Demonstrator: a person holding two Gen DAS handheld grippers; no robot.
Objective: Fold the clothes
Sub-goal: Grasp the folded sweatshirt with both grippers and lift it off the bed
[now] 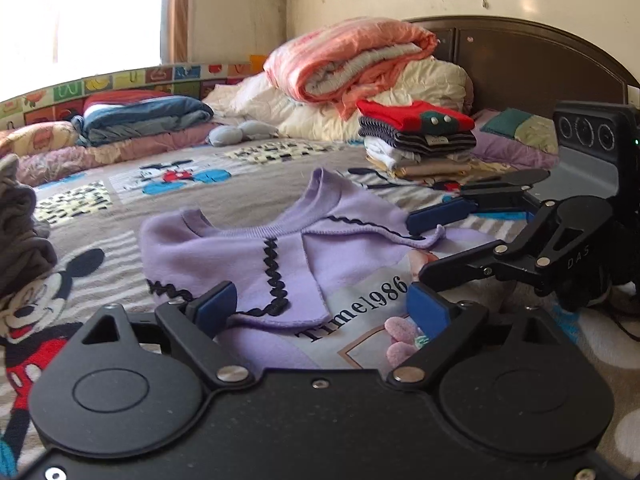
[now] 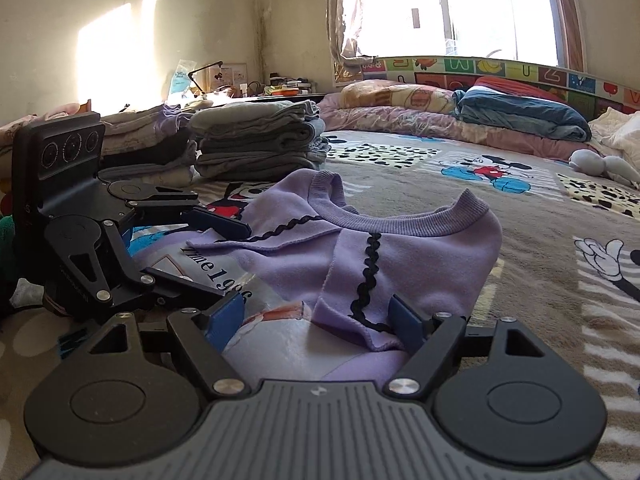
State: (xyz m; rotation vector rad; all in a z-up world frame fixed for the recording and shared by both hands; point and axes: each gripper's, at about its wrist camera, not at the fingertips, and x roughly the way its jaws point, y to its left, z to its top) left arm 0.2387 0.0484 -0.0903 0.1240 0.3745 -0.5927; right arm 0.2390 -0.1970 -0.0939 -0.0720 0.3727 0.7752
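Lilac sweatshirt (image 1: 248, 264) lying on the bed (image 1: 256, 196), partly folded, one side flap turned in over a printed front panel reading "Time1986", black zigzag trim running down from the ribbed collar. Left gripper (image 1: 320, 308) low over the near edge, fingers (image 1: 218, 306) spread wide, the left pad touching the hem of the folded flap, nothing clamped between them. Right gripper (image 2: 320, 316) likewise low at the garment's opposite edge, fingers (image 2: 406, 320) wide apart, one pad against the flap's corner, nothing pinched. Each gripper visible in the other's camera, blue pads parted over the fabric. Further out, a folded stack topped by a red garment (image 1: 416, 116) near the headboard, rolled pink and cream quilts (image 1: 352, 60) behind it, a grey folded pile (image 2: 260, 140) toward the other end of the bed, blue bedding (image 2: 520, 108) along the alphabet-patterned wall mat.
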